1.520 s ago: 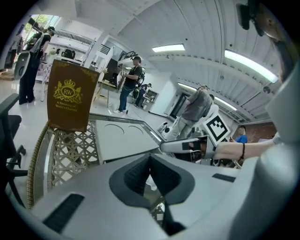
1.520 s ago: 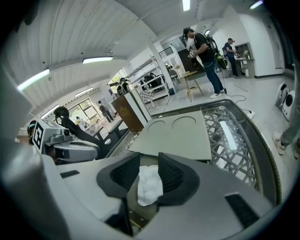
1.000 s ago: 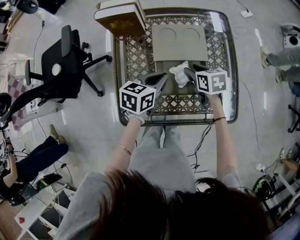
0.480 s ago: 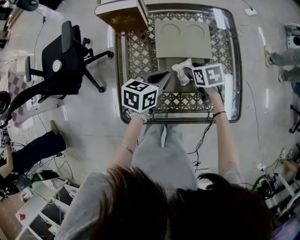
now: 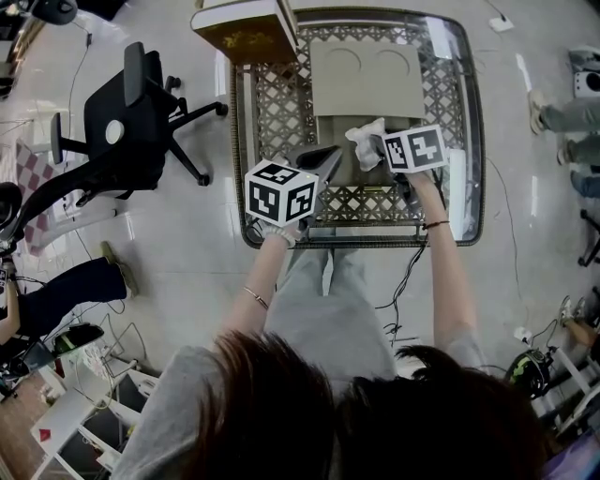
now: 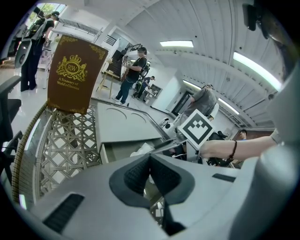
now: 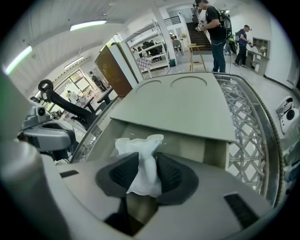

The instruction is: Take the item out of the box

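Observation:
An open flat cardboard box [image 5: 364, 80] lies on the lattice-topped glass table [image 5: 464, 141], its lid [image 7: 178, 105] folded back. My right gripper [image 5: 377, 148] hangs over the box's open front part. Its jaws are closing, and a crumpled white cloth [image 5: 364, 141] is pinched between the pads, as the right gripper view shows for the cloth [image 7: 140, 157] and the right gripper [image 7: 146, 173]. My left gripper [image 5: 330, 156] sits at the box's near left side. In its own view the left gripper [image 6: 150, 159] has its pads meeting, with nothing seen between them.
A tall brown case with a gold crest [image 5: 246, 28] stands at the table's far left corner, also in the left gripper view [image 6: 75, 75]. A black office chair [image 5: 122, 122] is left of the table. People's legs [image 5: 562, 117] are at the right.
The right gripper has shifted slightly up and away over the box with the white cloth between its jaws. The left gripper has barely moved.

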